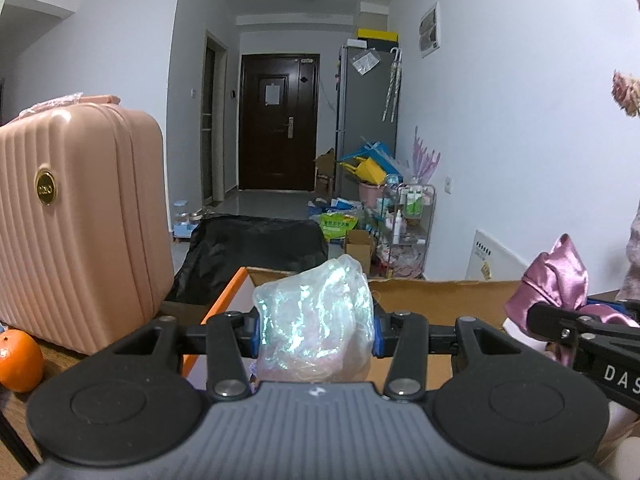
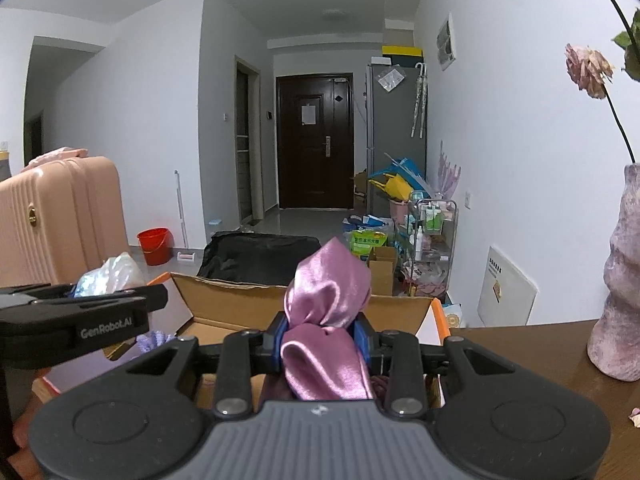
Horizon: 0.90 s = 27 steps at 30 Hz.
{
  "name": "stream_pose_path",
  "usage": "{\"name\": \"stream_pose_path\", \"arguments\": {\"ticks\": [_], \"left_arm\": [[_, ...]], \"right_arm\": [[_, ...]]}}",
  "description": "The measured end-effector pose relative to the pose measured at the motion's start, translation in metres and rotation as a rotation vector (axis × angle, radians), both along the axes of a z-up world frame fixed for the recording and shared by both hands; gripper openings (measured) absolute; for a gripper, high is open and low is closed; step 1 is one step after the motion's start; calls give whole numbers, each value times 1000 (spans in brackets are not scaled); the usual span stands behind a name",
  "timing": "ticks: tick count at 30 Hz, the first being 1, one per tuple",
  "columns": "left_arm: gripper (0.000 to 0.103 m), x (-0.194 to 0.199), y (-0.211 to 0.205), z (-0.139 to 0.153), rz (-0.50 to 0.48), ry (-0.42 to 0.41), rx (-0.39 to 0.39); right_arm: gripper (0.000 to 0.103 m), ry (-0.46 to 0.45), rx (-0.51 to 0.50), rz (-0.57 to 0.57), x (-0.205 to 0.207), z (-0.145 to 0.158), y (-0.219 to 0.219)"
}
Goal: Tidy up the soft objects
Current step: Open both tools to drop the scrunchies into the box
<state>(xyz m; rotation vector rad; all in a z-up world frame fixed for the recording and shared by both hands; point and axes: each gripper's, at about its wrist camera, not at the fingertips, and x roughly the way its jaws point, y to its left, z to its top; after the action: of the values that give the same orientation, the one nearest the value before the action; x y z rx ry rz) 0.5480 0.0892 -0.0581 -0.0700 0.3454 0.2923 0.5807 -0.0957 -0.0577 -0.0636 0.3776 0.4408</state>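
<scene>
Between each pair of jaws, a soft bundle held over the open cardboard box.

Left wrist view: the left gripper [image 1: 316, 330] is clamped on a crumpled shiny plastic bag [image 1: 316, 316], which bulges up between the pads. Just ahead of and below the jaws lies the cardboard box [image 1: 436, 300] with its orange flap; most of its inside is hidden behind the bag. A pink suitcase [image 1: 76, 216] stands to the left of the jaws, an orange [image 1: 18, 360] beside it.

Right wrist view: the right gripper [image 2: 322, 338] is squeezed tight on a pink satin cloth [image 2: 326, 292], long axis upright, peak above the pads. The box's far wall sits directly ahead of the jaws, and something purple lies inside at the left. Both hands look about equally near, so each probably needs only a short drop forward and down.
</scene>
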Motion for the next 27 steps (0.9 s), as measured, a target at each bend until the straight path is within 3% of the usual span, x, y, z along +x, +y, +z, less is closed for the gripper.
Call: {"name": "stream_pose_path", "arguments": {"ticks": [9,12,14,16,21,27], "left_arm": [[50,7,-3,-7,21,26,7],[70,6,-2,-6,33,17,8],[83,2,1,-5,47,-5,-2],[103,-1,4,-4,71,-19,-15],[103,-3,7,-4,126,-38,-4],[103,-3,10,-3,128,-35,-12]], "right_arm": [[34,17,-30,-18,8,-9,5],[42,33,-41,-21,10,-11,6],[58,39,-41,-28,11,-11,7],[88,40,-42,-43,11,-11,7],[101,4,-28,-78,7,-10,2],[103,-3,-31,-87,6,-10,1]]}}
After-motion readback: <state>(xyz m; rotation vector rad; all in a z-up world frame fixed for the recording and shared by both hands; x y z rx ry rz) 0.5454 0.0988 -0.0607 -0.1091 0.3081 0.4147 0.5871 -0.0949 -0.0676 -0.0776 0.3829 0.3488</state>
